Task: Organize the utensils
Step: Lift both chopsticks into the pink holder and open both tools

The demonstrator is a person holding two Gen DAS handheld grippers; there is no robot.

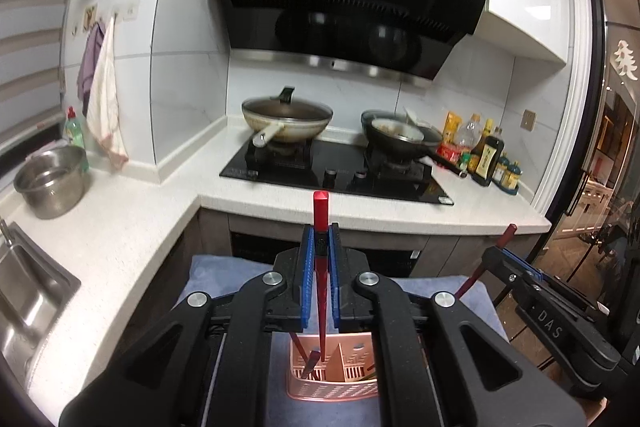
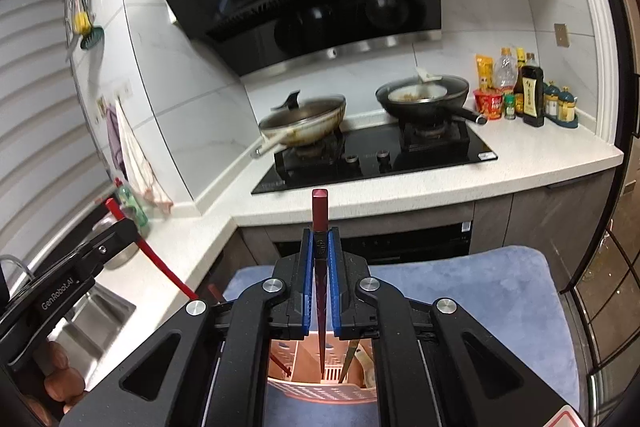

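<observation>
The left gripper [image 1: 320,251] is clamped narrow on a red chopstick [image 1: 320,227], its blue pads pressing the stick from both sides. The stick stands nearly upright, its square top above the jaws and its thin tip hanging down over the pink holder [image 1: 334,385]. The right gripper [image 2: 320,255] grips a darker red chopstick [image 2: 320,215] the same way, tip pointing down into that holder [image 2: 320,393].

Both sticks hover above the holder's open top; neither tip seems to rest on its slotted floor. The holder stands on a blue-grey mat [image 2: 480,291], and other utensils already lean inside its compartments. In the right view, the left gripper [image 2: 96,247] shows at the left edge with its stick angled down, so the two tools sit side by side, close but apart.

The step in hand looks like dropping a pair of chopsticks into the holder. The next move calls for lowering each stick straight down into one compartment, clear of the divider walls and the utensils already there, then loosening the jaws so the sticks slide in.

Beyond the mat runs the white counter [image 1: 132,227] with the stove [image 1: 336,171] and two pans.
</observation>
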